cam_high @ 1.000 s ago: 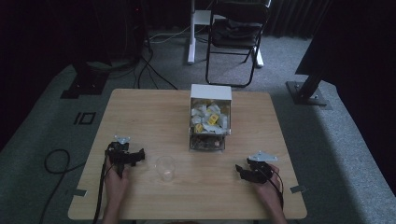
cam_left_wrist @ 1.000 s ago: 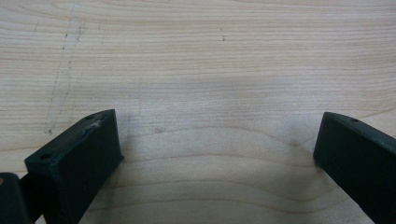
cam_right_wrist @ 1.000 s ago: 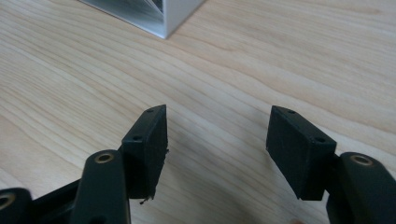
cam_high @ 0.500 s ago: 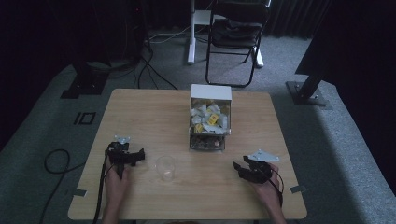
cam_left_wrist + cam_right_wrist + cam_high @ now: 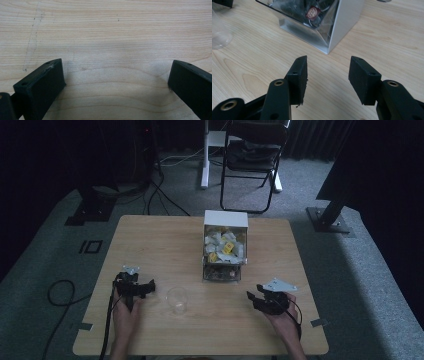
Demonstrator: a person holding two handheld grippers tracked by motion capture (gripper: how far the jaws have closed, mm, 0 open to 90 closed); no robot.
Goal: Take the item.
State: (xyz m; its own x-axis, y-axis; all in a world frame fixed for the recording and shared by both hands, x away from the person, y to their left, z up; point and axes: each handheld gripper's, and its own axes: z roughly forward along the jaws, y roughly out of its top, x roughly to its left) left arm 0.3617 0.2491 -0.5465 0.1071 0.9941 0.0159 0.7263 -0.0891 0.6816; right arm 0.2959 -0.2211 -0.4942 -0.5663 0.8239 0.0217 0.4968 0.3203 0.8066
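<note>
Left tool (image 5: 150, 286): held in the left hand (image 5: 125, 312) at the near left of the bench (image 5: 150, 240), low over the wood. In the left gripper view its jaws stand wide apart with bare wood grain between them. Nothing is gripped.

Right tool (image 5: 252, 298): held in the right hand (image 5: 285, 320) at the near right of the bench. A grey plate (image 5: 276, 284) sits on top of it. In the right gripper view its jaws are parted with a clear gap and bare bench between them. They point toward the near corner of the box (image 5: 344, 22), apart from it. Nothing is gripped.

Cup (image 5: 177, 300): clear, upright, on the bench between the two tools, nearer the left tool. It is apart from both. Its contents cannot be made out.

Box (image 5: 225, 245): white-walled with a clear front, standing past the cup near the bench centre. The upper part holds white and yellow packets (image 5: 222, 245). The lower part holds darker items, one with a round red mark (image 5: 313, 11).

Beyond the bench: a black chair (image 5: 252, 155) stands on grey carpet, with cables (image 5: 165, 195) on the floor to the left.
</note>
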